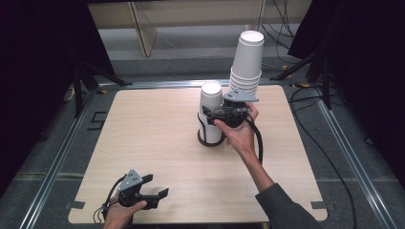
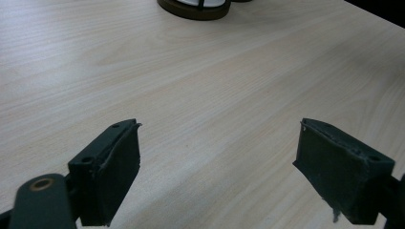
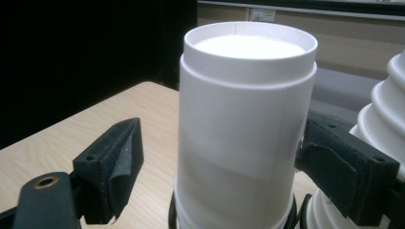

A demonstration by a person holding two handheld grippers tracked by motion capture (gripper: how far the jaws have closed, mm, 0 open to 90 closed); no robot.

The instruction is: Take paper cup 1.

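White paper cups [image 1: 210,112] at the frame's centre stand in a dark brown ring holder [image 1: 210,140]; a taller white stack [image 1: 247,62] rises at upper right. The table [image 1: 157,138] is pale wood with fine grain streaks. Both grippers, lower left [image 1: 154,190] and centre [image 1: 217,117], are black with grey plates.

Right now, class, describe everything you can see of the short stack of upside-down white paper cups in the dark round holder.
The short stack of upside-down white paper cups looks like matte paper, its top cup's recessed base facing up. It stands upright in a dark round holder near the pale wooden table's middle, beside a taller cup stack. The right gripper brackets it; its left pad stands clear, contact on the other side is unclear.
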